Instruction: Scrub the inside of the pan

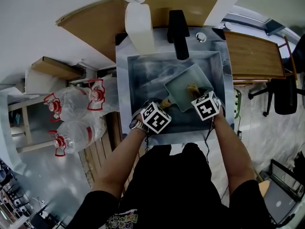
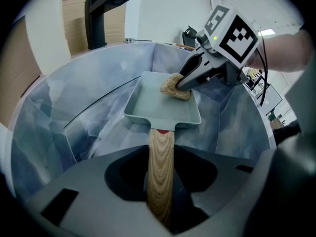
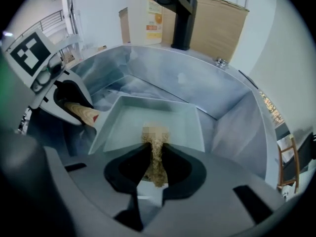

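Observation:
A pale green square pan (image 1: 188, 86) with a wooden handle (image 2: 160, 167) is held inside the steel sink (image 1: 138, 75). My left gripper (image 1: 156, 116) is shut on the handle, which runs between its jaws in the left gripper view. My right gripper (image 1: 206, 104) is shut on a tan scrubbing sponge (image 2: 175, 88), which rests on the pan's inner floor near its right wall. In the right gripper view the sponge (image 3: 154, 154) sticks out from the jaws over the pan (image 3: 153, 122).
A black faucet (image 1: 177, 32) rises behind the sink, with a white jug (image 1: 139, 25) to its left. Large water bottles (image 1: 76, 113) lie on the floor at the left. A wooden table (image 1: 252, 56) and an office chair (image 1: 283, 92) stand at the right.

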Demonstrator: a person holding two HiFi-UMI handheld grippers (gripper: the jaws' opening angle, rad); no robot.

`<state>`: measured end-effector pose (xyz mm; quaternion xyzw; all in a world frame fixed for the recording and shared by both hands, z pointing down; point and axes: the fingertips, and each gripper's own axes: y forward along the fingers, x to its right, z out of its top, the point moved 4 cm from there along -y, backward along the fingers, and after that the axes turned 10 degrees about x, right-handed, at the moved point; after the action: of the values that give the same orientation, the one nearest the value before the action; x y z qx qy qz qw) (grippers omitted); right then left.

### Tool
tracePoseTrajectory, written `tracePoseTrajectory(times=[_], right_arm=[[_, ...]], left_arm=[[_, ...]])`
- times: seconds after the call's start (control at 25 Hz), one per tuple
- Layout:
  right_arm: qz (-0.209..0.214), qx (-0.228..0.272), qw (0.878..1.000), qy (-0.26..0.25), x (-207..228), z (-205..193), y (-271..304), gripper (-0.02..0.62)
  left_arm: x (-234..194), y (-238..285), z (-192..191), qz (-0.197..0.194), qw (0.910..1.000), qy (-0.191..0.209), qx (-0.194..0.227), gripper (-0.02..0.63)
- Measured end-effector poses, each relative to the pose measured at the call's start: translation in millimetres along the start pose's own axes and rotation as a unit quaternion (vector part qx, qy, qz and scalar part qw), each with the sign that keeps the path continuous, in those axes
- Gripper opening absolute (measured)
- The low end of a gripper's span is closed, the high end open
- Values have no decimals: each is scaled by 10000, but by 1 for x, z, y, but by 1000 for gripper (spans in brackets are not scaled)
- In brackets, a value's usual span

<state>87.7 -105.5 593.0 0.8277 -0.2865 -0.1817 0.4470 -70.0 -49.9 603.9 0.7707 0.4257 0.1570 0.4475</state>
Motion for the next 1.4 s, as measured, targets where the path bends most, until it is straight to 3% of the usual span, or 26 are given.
tracePoseTrajectory(times=[0.32,0.64,1.2,1.4], right_arm=[[-1043,-363,9938,-140,28,-10,3,87],[-1418,-387,9891,76,37,-9,10,89],[-1369,-286,9898,261,40,-9,12,89],[-1256,34,9906,534,39,-2,1,89]], left_arm=[[1,-1,1,-22,10000,9,4,160],[1,0,-1,-25,10000,0,-12,160],[2,0,-1,-58,10000,27,-22,161],[2,-2,1,3,9999,123,-16,166]])
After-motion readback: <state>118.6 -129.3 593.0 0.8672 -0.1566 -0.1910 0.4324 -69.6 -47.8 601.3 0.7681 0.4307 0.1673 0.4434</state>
